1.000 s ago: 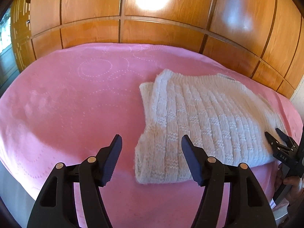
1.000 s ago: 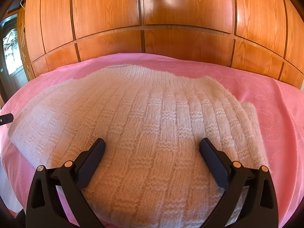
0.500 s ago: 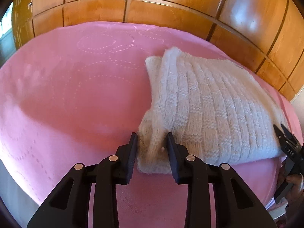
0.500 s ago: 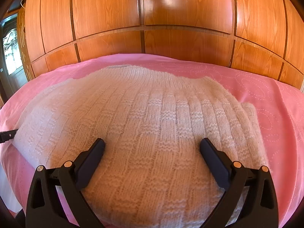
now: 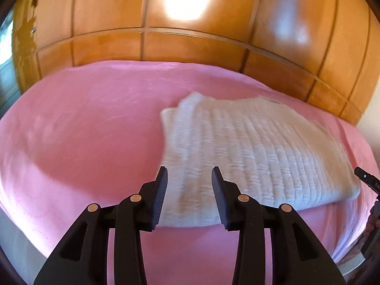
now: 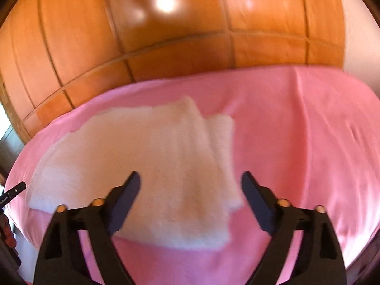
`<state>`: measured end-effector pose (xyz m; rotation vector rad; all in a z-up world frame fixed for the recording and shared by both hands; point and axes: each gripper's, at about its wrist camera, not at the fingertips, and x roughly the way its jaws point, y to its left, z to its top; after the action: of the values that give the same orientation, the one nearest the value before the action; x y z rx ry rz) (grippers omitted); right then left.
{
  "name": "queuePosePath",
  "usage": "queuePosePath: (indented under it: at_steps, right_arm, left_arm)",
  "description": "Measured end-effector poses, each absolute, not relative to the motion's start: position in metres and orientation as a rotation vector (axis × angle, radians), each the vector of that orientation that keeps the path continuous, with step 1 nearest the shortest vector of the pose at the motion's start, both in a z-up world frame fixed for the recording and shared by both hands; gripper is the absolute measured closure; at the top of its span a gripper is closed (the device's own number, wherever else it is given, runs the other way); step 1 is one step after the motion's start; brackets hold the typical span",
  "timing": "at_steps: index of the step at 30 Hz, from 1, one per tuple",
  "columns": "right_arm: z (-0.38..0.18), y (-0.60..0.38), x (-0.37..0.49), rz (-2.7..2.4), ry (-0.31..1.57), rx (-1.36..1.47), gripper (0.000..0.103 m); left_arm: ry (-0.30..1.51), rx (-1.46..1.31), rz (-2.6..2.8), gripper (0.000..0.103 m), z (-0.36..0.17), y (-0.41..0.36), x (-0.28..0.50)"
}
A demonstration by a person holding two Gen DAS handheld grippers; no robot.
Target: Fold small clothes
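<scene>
Knitted cream wool, thick and ribbed: the sweater (image 5: 256,156) lies folded into a rough rectangle on the pink bedspread (image 5: 83,142), in front of the wooden wardrobe panels (image 5: 166,47). It rests flat, with a narrower under-layer poking out along one side edge.

The left claw (image 5: 188,197) has its jaws part-way apart around the near corner of the sweater; they have just eased open a little, and the wool sits between them, but I see no pad pressing on it, so I read it as released. The right claw (image 6: 190,199) has just been narrowing from wide open, its jaws still well apart over the near edge of the knit, gripping nothing.

What worries me is the bulk. If either claw bites only the top layer, lifting will peel the fold open instead of carrying the whole stack. The loose under-layer could trail and skew the next fold. A deep bite could also pinch the bedspread along with the wool and drag it. Both views are smeared, so exact contact at the pads is hard to judge.
</scene>
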<state>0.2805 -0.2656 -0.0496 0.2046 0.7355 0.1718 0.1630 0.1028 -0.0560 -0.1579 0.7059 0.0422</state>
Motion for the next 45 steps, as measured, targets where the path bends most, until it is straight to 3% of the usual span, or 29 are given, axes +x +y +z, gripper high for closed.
queuePosePath:
  at_steps: [2,6,9,11,14,24,30,32,35,40,43,45]
  right_arm:
    - [-0.068,-0.269,0.282,0.166,0.801,0.193,0.076]
    - [-0.083,-0.278,0.283,0.176,0.810,0.205,0.079]
    - [-0.078,-0.284,0.282,0.193,0.815,0.228,0.069]
    - [-0.074,-0.298,0.284,0.196,0.813,0.294,0.031]
    - [-0.068,-0.313,0.290,0.220,0.778,0.378,0.014]
    - [-0.080,-0.315,0.341,0.332,0.852,0.434,0.011]
    - [-0.082,-0.295,0.339,0.429,0.887,0.354,0.018]
    - [-0.082,-0.297,0.339,0.448,0.892,0.389,0.034]
    - [-0.086,-0.304,0.341,0.470,0.902,0.476,0.049]
    - [-0.089,-0.310,0.340,0.494,0.911,0.555,0.056]
    - [-0.088,-0.310,0.341,0.517,0.930,0.584,0.067]
    - [-0.086,-0.309,0.341,0.517,0.936,0.584,0.070]
  left_arm:
    - [0.745,-0.129,0.030,0.065,-0.064,0.093,0.172]
    - [0.808,-0.067,0.074,0.065,-0.089,0.084,0.184]
    - [0.801,-0.033,0.091,0.058,-0.081,0.076,0.183]
    - [0.782,-0.051,0.078,0.052,-0.072,0.074,0.183]
    - [0.779,-0.054,0.059,0.050,-0.064,0.065,0.183]
    - [0.768,-0.007,-0.014,0.050,-0.055,0.013,0.204]
    - [0.776,0.033,-0.055,0.050,-0.059,-0.010,0.216]
    - [0.777,0.043,-0.059,0.050,-0.061,-0.015,0.220]
    - [0.779,0.053,-0.063,0.050,-0.063,-0.022,0.224]
    - [0.792,0.059,-0.062,0.050,-0.070,-0.027,0.230]
    - [0.800,0.053,-0.067,0.050,-0.073,-0.026,0.232]
    - [0.803,0.050,-0.073,0.050,-0.074,-0.025,0.234]
